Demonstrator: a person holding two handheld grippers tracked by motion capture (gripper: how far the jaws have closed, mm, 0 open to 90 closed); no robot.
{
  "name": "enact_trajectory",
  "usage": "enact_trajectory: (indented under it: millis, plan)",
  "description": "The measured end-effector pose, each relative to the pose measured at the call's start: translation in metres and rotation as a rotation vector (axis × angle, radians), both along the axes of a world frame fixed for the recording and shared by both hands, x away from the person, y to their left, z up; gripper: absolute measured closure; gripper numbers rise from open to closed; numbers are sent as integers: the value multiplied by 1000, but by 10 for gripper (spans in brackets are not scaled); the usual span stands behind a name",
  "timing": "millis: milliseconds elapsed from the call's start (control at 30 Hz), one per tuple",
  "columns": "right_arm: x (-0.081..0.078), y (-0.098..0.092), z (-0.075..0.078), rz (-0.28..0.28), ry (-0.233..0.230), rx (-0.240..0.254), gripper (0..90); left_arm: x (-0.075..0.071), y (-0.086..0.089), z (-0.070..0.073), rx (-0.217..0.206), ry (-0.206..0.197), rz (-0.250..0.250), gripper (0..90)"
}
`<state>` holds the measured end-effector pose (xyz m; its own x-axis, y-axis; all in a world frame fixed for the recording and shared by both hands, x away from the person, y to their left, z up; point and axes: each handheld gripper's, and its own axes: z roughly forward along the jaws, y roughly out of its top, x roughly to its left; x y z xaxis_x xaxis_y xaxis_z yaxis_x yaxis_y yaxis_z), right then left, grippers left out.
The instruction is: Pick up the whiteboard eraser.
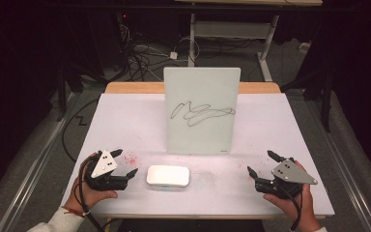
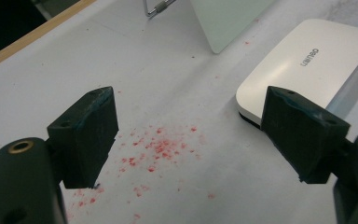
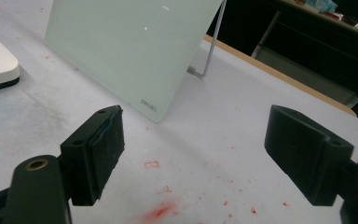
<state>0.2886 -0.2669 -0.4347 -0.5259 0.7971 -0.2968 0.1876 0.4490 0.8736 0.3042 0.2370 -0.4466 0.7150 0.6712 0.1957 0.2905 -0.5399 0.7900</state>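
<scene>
Near front edge of worktop (image 1: pixel 125 121), white eraser (image 1: pixel 168 176) lies flat; left tool (image 1: pixel 123 163) just beside it, wide; right tool (image 1: pixel 261 162) near front right corner, wide; whiteboard (image 1: pixel 201 110) stands upright behind, scribbled.

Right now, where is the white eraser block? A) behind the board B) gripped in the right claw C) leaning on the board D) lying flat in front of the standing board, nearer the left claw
D: the white eraser block lies flat before the board, close to the open left claw.

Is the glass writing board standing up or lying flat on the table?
Standing, tilted slightly back. The writing board rests on its lower edge with a metal stand propping it from behind; its scribbled face is toward the person.
</scene>
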Motion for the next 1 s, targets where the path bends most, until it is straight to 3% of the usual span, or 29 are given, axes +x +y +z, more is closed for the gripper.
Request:
enact_trajectory:
  millis: [200, 300, 567, 600, 633, 667, 700, 733, 833, 1000]
  plan:
    - [1, 1, 0, 14, 23, -7, 216, 2, -5, 3, 42, 42, -30, 176]
    - [0, 3, 0, 27, 32, -14, 218, 3, -9, 8, 50, 56, -71, 177]
    - [2, 10, -7, 63, 69, -45, 225, 12, -48, 23, 146, 150, -245, 188]
    - [2, 10, -8, 72, 75, -46, 225, 14, -59, 24, 175, 171, -299, 191]
    - [2, 11, -8, 76, 78, -52, 225, 14, -59, 24, 175, 171, -299, 192]
    - [2, 12, -9, 78, 80, -55, 225, 17, -72, 22, 212, 196, -350, 191]
    - [2, 12, -9, 78, 80, -55, 225, 17, -72, 22, 212, 196, -350, 192]
    - [2, 14, -10, 80, 84, -61, 225, 21, -86, 19, 251, 210, -394, 191]
    - [3, 16, -12, 80, 83, -74, 225, 29, -102, 11, 280, 221, -430, 203]
    - [3, 18, -14, 87, 89, -87, 225, 43, -111, 0, 270, 264, -471, 216]
